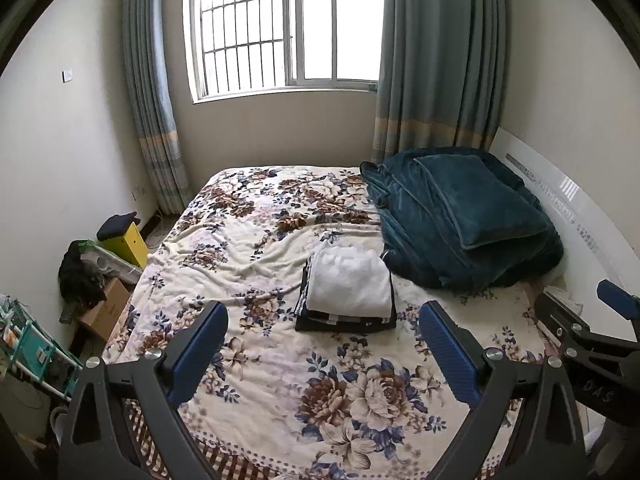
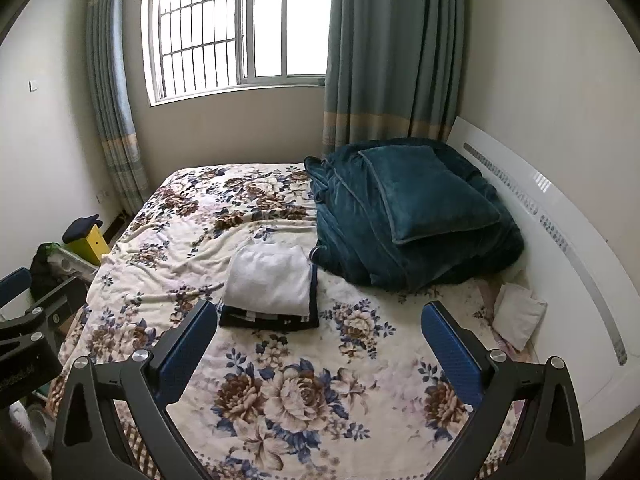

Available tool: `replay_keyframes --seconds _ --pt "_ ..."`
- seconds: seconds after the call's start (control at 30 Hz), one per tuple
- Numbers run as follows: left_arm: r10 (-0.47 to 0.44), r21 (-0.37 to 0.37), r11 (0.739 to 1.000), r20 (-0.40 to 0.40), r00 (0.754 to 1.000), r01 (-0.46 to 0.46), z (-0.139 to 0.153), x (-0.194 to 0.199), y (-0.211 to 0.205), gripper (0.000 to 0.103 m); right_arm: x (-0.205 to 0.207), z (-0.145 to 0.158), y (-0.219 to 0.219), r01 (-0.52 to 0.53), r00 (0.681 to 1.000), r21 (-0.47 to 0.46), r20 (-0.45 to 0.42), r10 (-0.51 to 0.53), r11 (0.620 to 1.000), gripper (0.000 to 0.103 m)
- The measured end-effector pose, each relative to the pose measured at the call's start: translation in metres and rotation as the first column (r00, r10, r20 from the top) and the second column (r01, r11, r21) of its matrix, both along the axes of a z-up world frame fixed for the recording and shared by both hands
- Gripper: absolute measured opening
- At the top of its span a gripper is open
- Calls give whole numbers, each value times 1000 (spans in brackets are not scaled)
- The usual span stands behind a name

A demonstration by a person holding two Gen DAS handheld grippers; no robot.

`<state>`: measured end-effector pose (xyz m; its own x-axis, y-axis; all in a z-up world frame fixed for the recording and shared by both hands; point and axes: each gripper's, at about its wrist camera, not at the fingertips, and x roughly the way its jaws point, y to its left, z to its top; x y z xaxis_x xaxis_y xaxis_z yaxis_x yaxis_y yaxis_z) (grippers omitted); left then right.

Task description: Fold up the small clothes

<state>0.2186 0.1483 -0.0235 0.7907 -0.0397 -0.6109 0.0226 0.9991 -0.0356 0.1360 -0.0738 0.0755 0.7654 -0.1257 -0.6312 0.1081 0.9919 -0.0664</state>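
Stack: we see the folded clothes [image 1: 347,292] mid-bed on the floral blanket [image 1: 280,380], a white top piece [image 2: 269,280] over dark striped ones, just beside the teal quilt [image 2: 412,216].
Left claw [image 1: 322,354]: spread wide, empty, held above the bed.
Right claw [image 2: 316,354]: same, nothing gripped.
Handling: we judge it soft, light, floppy; layers may slide.
Grip: pinch a folded edge, not the middle.

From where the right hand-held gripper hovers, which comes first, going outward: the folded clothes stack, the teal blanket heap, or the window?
1. Folded clothes stack, mid-bed, just ahead of the right hand-held gripper.
2. Teal blanket heap, farther right, by the headboard.
3. Window, back wall.
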Motion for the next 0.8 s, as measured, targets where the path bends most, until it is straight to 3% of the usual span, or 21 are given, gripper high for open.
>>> replay_keyframes --seconds 0.1,0.8 --pt "9 1 1000 3 1000 -9 1 -2 1 103 1 2 -3 -4 1000 9 3 4 1000 103" --pt "12 11 1000 -2 1000 -12 1 -5 -8 103 7 -2 -4 -28 1000 17 -8 28 999 103"
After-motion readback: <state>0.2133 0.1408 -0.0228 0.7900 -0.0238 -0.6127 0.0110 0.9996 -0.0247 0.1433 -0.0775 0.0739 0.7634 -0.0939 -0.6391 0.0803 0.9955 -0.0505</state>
